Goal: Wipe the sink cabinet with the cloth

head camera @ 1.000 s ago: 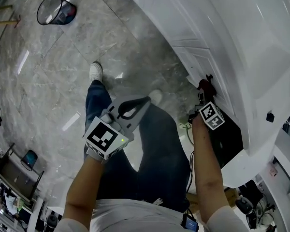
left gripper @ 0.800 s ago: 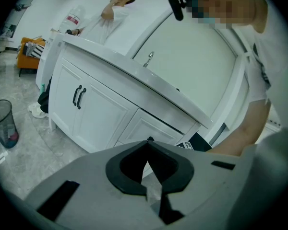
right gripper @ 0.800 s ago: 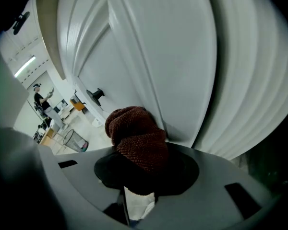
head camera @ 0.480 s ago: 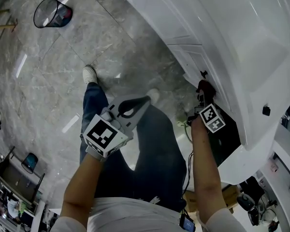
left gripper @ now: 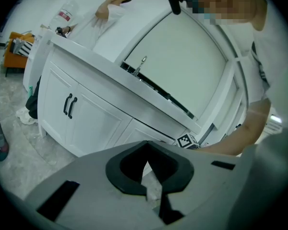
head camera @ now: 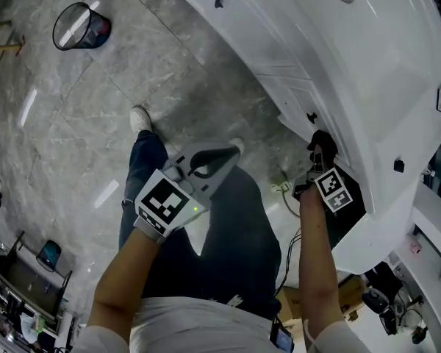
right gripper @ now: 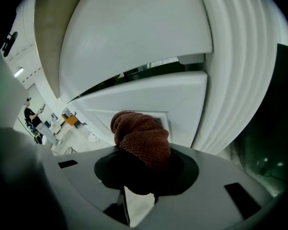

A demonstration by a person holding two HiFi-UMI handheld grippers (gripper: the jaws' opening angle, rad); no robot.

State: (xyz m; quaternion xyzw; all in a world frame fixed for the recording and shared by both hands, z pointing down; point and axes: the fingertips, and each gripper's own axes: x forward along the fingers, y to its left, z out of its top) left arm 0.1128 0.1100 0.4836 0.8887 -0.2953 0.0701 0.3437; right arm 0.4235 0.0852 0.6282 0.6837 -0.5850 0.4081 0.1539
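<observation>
Right gripper (right gripper: 140, 172) was clamped on the cloth (right gripper: 141, 138), cloth against the cabinet (right gripper: 149, 95) door panel, far right. Looked mid-wipe. Next: drag across the panel, keeping pressure. Left gripper (left gripper: 146, 169) closed, empty, idle.

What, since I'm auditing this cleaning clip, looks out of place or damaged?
Beside the right gripper, which grips the cloth, one cabinet bay gapes dark and open; a loose cord lies on the floor below. No spill or damage shows.

cloth (right gripper: 143, 139): rust-brown nubbly knit, matt; sink cabinet (head camera: 298, 87): smooth glossy white; floor (head camera: 154, 72): polished grey stone
</observation>
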